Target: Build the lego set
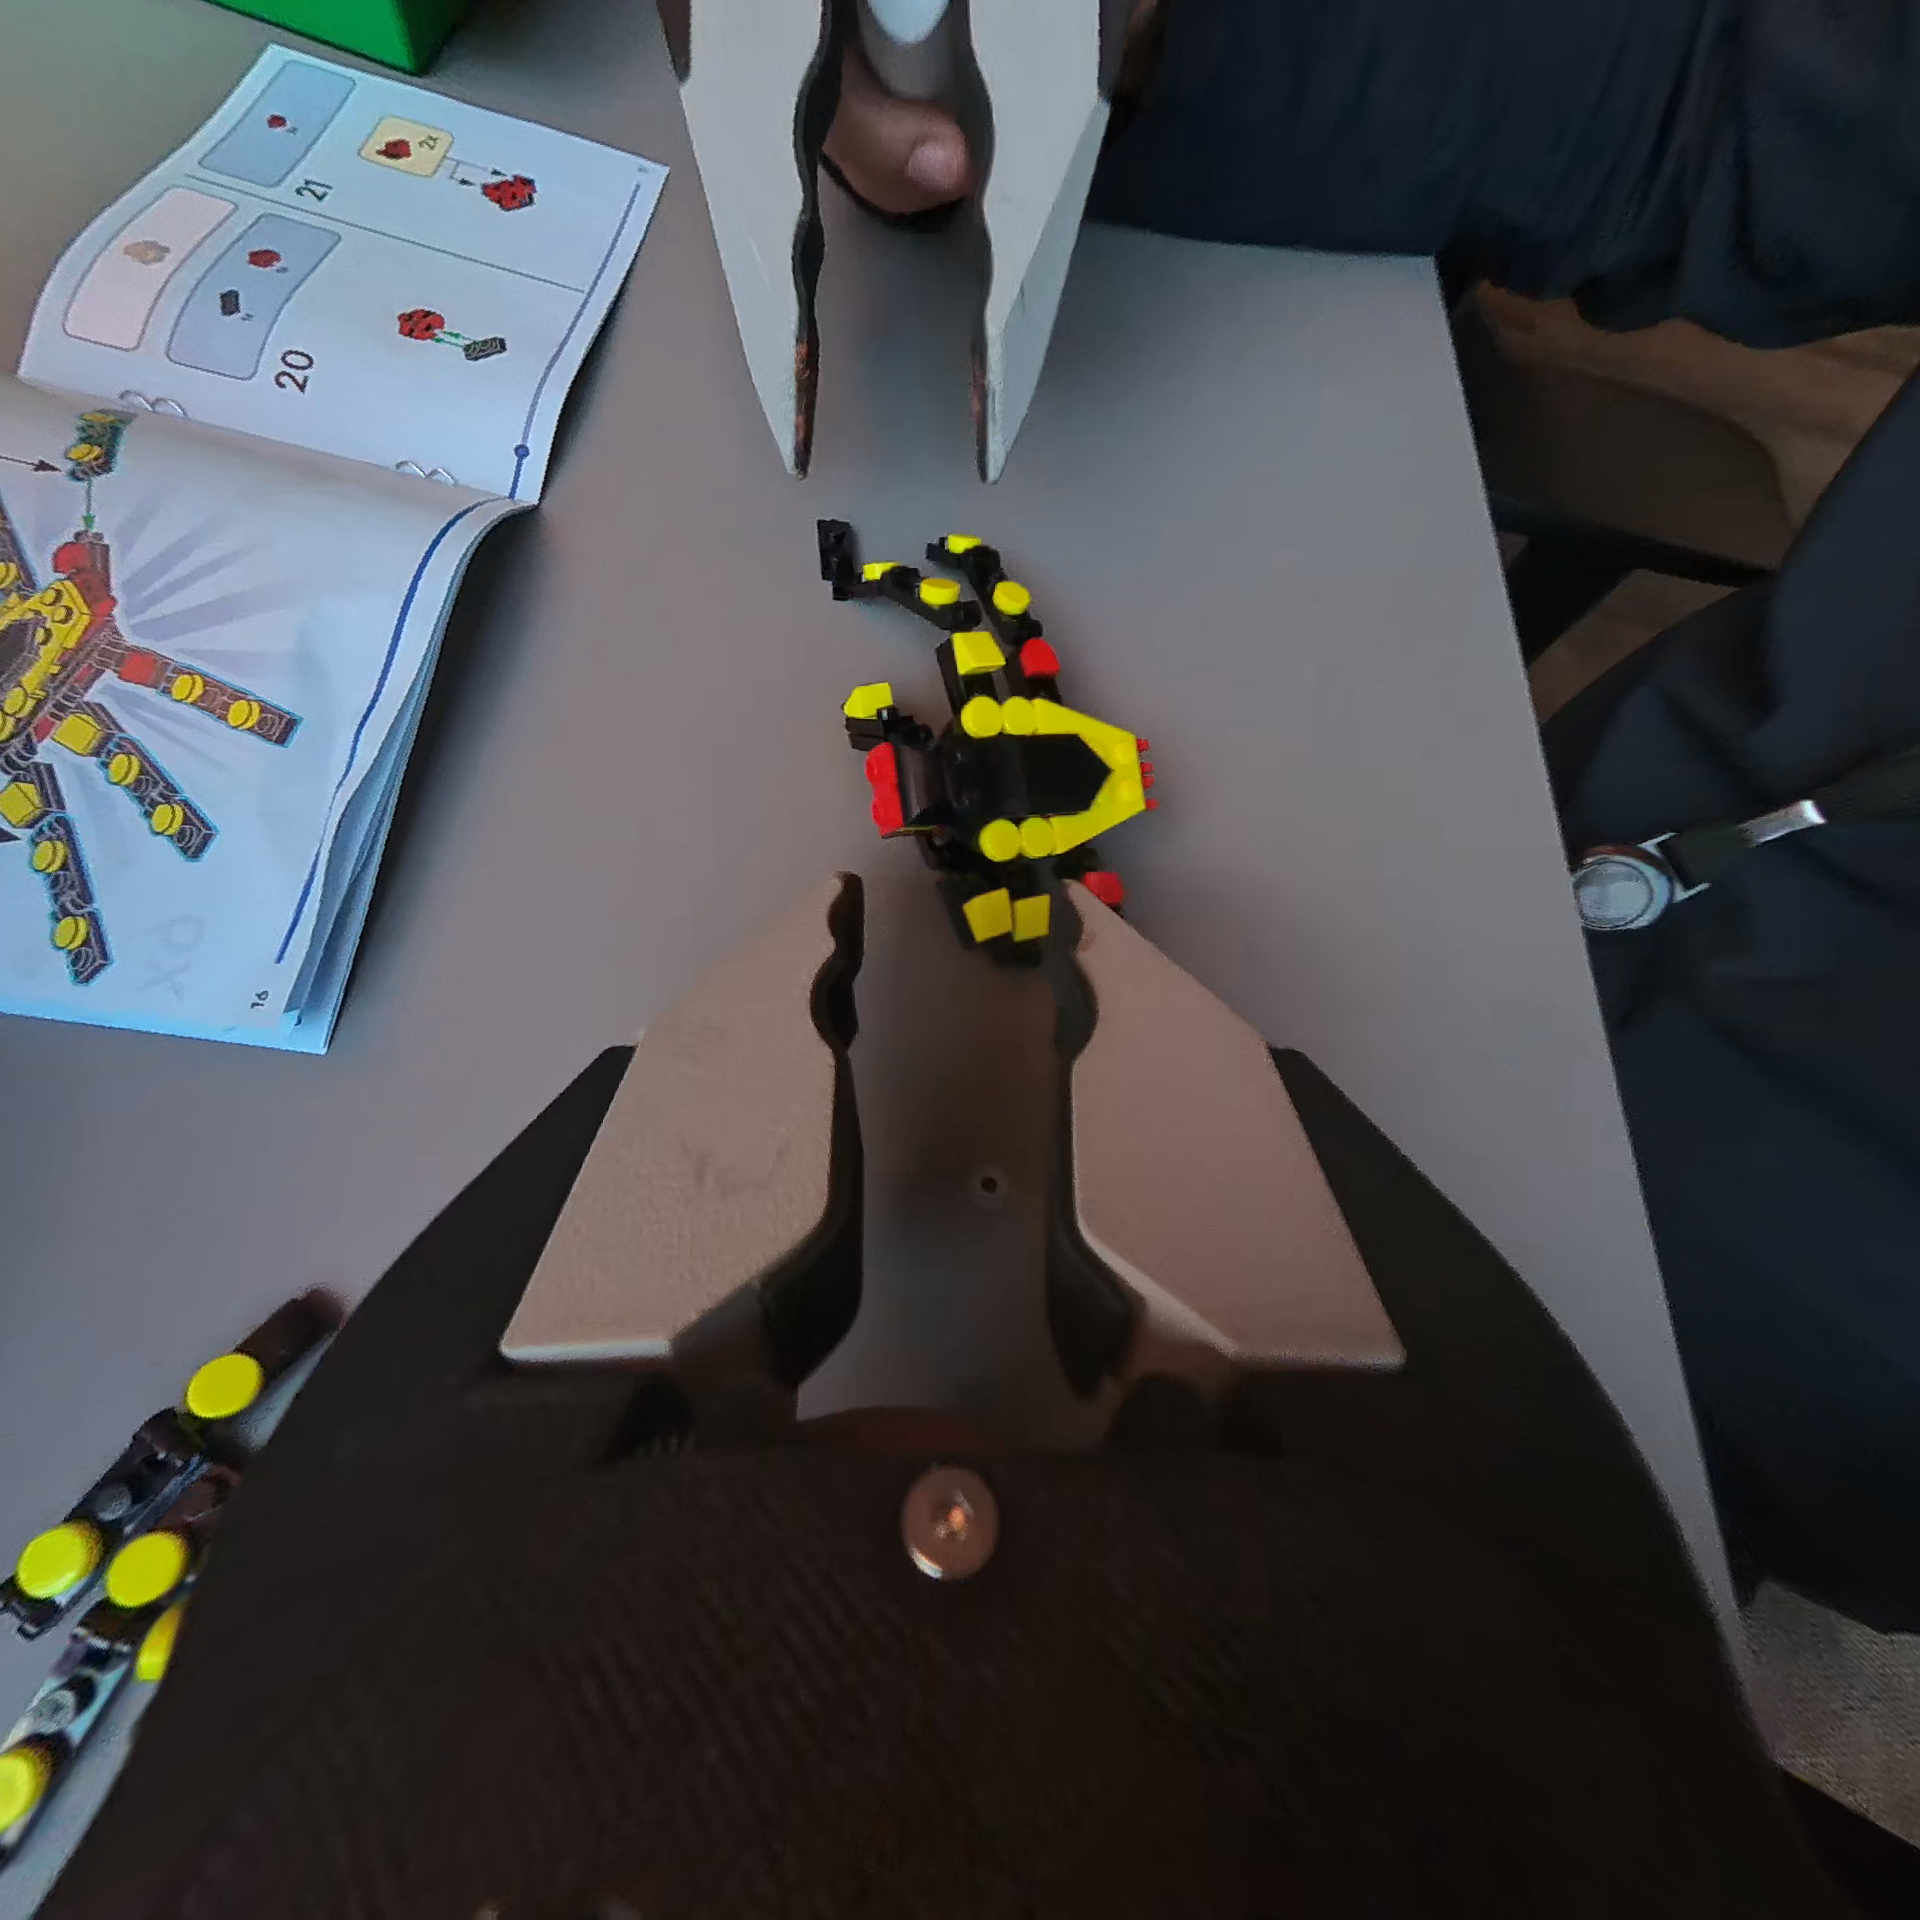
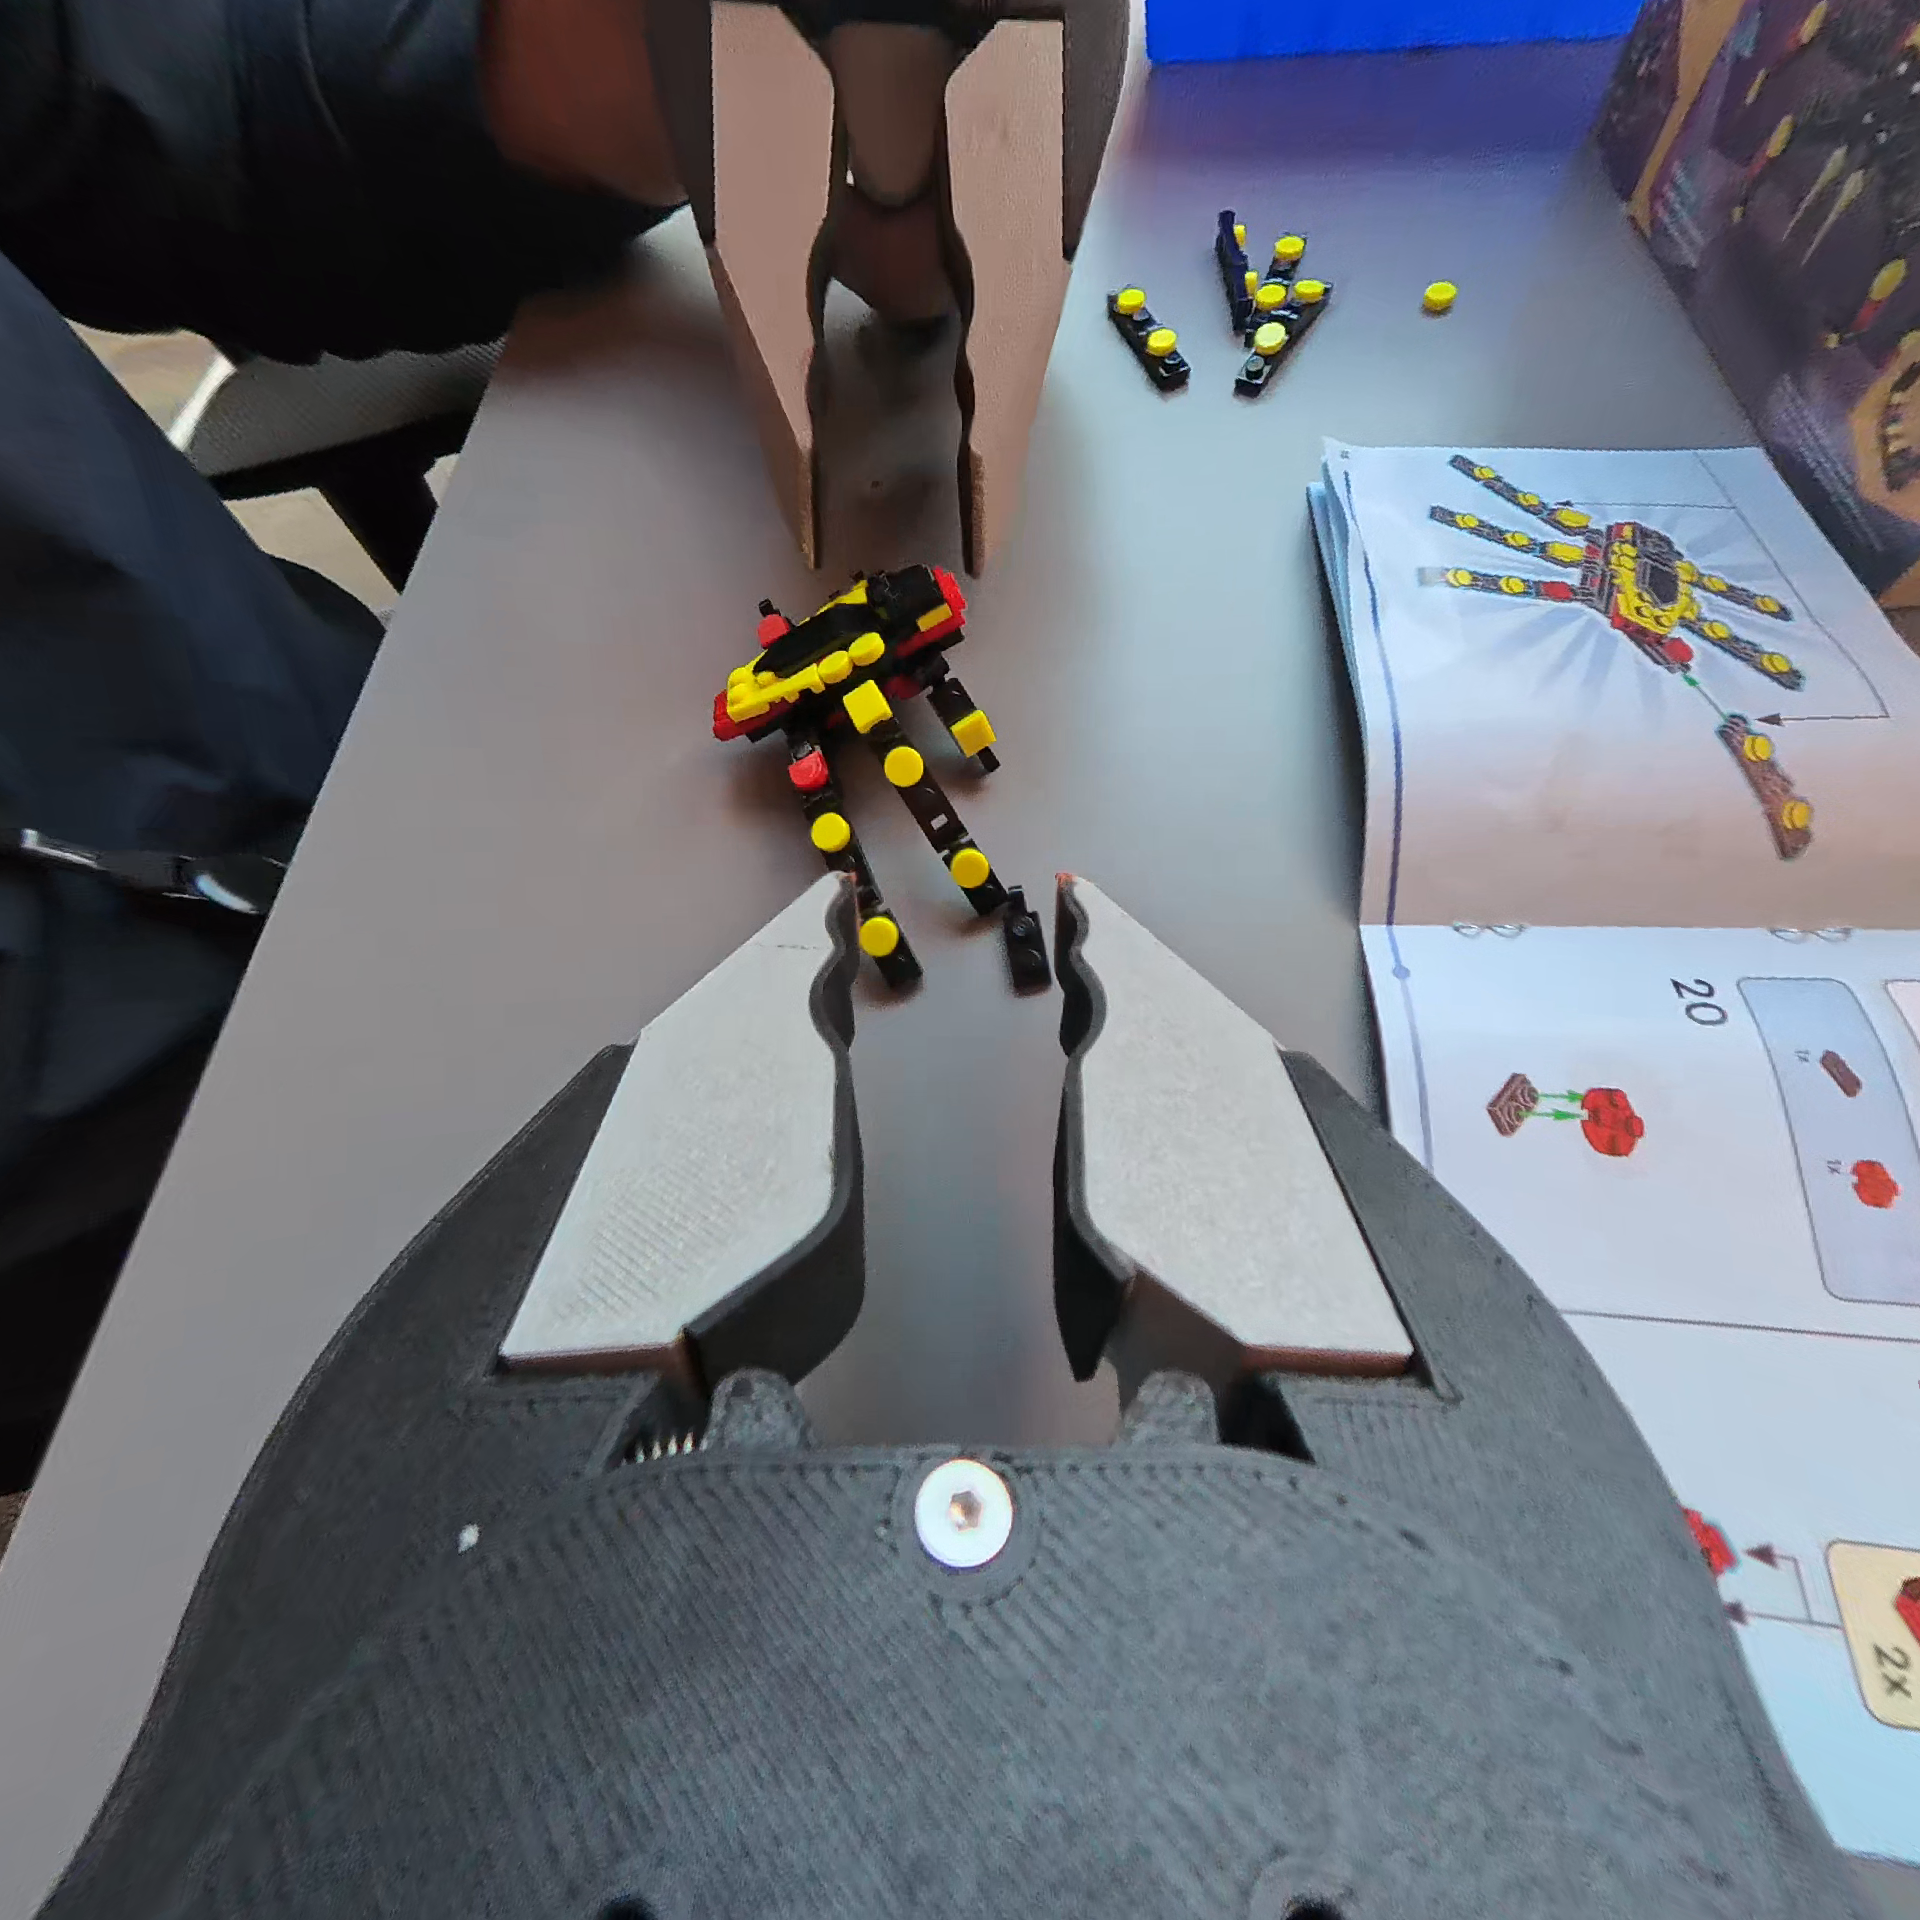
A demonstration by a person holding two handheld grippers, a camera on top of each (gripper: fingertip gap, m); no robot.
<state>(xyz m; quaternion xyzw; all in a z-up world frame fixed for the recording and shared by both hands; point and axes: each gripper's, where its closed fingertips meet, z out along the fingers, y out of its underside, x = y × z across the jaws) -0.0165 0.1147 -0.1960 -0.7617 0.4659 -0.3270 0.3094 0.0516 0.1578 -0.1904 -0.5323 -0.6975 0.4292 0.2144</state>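
Between the two facing grippers, on the grey table (image 1: 644, 727), lies the half-built lego spider (image 1: 1003, 764). Seen from the left wrist, the left gripper (image 1: 961, 894) has its jaws apart and holds nothing; the spider's body sits just past its tips, its near legs reaching to the right fingertip. Beyond the model, the right gripper (image 1: 894, 473) points back, jaws likewise apart. An open instruction booklet (image 1: 301, 520) lies to the left, and loose leg assemblies (image 1: 114, 1558) lie beside the left finger's base.

From the right wrist, the right gripper (image 2: 954, 883) stands open, two spider (image 2: 847, 665) legs ending between its fingertips. Opposite, the left gripper (image 2: 894, 566) is open just behind the body. Rightward lie the booklet (image 2: 1621, 831), spare legs (image 2: 1262, 312) and a box (image 2: 1787, 239).
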